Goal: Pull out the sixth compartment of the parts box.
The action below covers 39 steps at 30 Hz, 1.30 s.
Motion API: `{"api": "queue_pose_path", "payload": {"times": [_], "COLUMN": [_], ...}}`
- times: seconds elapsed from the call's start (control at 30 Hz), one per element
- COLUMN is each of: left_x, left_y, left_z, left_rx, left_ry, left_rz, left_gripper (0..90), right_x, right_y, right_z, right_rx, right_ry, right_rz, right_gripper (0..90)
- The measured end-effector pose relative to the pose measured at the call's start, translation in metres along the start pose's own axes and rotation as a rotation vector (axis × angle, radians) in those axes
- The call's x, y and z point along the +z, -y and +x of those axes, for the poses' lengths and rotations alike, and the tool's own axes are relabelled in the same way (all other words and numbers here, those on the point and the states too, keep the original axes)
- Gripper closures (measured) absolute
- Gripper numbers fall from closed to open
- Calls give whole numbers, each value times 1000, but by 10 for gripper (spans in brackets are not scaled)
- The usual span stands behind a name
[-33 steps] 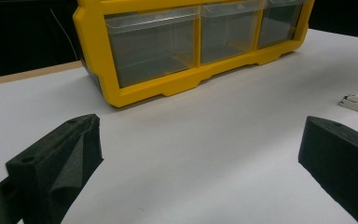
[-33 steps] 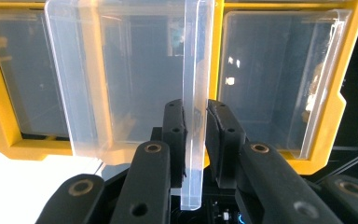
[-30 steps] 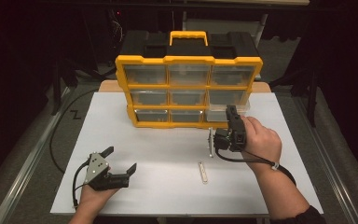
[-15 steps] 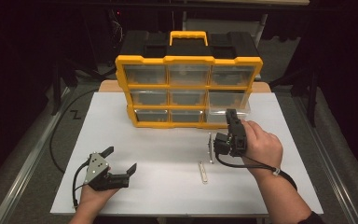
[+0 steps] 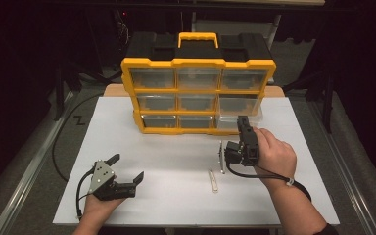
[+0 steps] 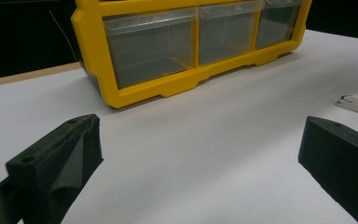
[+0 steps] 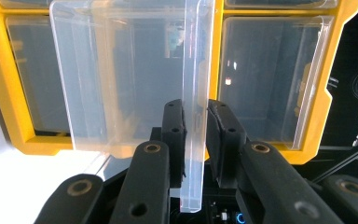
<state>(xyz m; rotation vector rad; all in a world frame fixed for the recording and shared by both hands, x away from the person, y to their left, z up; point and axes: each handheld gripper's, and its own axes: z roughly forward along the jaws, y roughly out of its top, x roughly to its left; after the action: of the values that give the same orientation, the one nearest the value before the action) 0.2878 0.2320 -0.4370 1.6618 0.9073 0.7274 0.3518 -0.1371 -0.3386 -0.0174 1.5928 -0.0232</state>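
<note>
A yellow organiser [image 5: 198,63] with clear drawers stands upright at the back of the white table [image 5: 176,196]. Its bottom right drawer [image 5: 235,121] is pulled partly out. My right gripper [image 5: 242,123] is shut on that drawer's front lip. In the right gripper view the clear lip [image 7: 195,93] runs between the two black pads [image 7: 173,126]. My left gripper [image 5: 126,166] rests at the front left of the table, far from the organiser. Its jaws stand wide apart with nothing between them, and the left gripper [image 6: 196,154] faces the organiser's bottom row [image 6: 154,46].
Two thin pale strips lie on the table left of my right hand, one [image 5: 221,156] near the gripper and one [image 5: 214,180] closer to the front edge. A strip [image 6: 356,103] also lies at the right of the left gripper view. A black cable [image 5: 58,147] loops off the table's left side.
My right gripper has drawn back a little toward the person with the drawer's lip in it. The left gripper has not moved.
</note>
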Motion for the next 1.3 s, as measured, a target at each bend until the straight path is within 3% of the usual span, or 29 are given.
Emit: {"api": "queue_pose_path", "payload": {"times": [1.3], "left_x": [0], "left_y": [0], "left_z": [-1], "left_rx": [-5], "left_ry": [7], "left_rz": [-9], "left_gripper": [3], "right_x": [4], "right_y": [-2], "right_z": [-4], "right_rx": [-3], "right_ry": [-29], "right_rz": [13], "right_gripper": [789]}}
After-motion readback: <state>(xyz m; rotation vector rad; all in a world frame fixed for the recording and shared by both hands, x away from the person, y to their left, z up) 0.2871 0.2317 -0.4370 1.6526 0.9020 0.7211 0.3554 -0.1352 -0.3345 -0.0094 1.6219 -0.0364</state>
